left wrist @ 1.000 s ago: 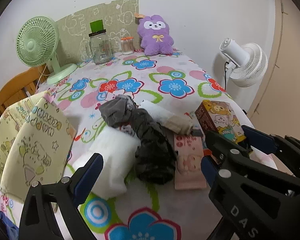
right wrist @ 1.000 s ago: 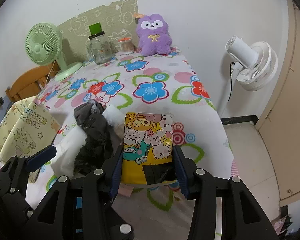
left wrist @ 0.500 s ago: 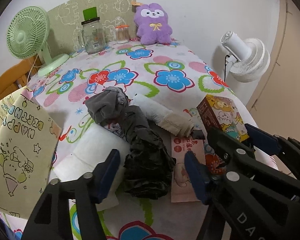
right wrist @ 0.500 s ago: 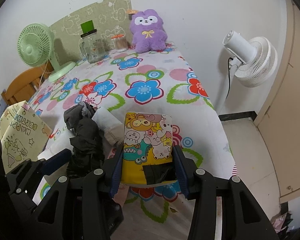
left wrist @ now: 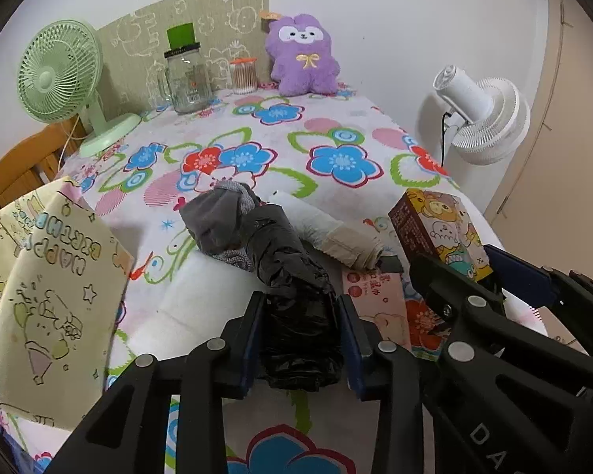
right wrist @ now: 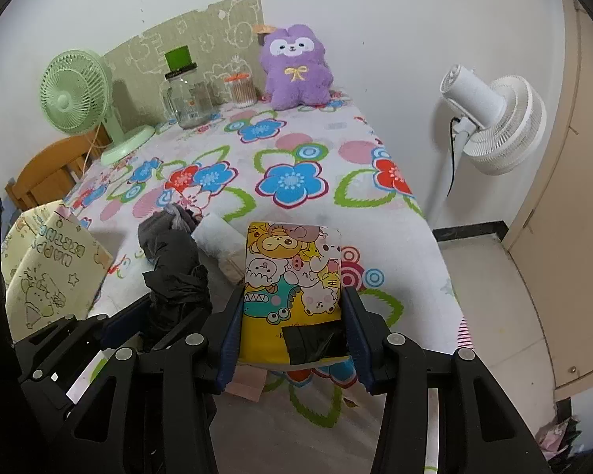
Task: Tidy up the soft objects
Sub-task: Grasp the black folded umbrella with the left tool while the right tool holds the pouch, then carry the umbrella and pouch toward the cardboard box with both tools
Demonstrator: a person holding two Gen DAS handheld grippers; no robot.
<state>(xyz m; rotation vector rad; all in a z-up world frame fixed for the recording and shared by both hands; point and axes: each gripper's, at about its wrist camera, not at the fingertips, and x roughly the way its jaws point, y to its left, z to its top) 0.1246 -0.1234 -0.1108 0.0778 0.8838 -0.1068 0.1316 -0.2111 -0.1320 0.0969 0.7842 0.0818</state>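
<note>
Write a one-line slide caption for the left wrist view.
Left claw closes around a crumpled black plastic bag on the flowered tablecloth, while the right claw holds a cartoon-printed box.

A green desk fan (left wrist: pixel 61 75) stood at the far left of the flower-print counter (left wrist: pixel 336 134), with a glass jar (left wrist: pixel 186 79) and a small cotton-swab container (left wrist: pixel 244 75) beside it along the back edge. A white floor fan (right wrist: pixel 490 118) stood off the counter's right side, near a beige door (right wrist: pixel 573 197).
</note>
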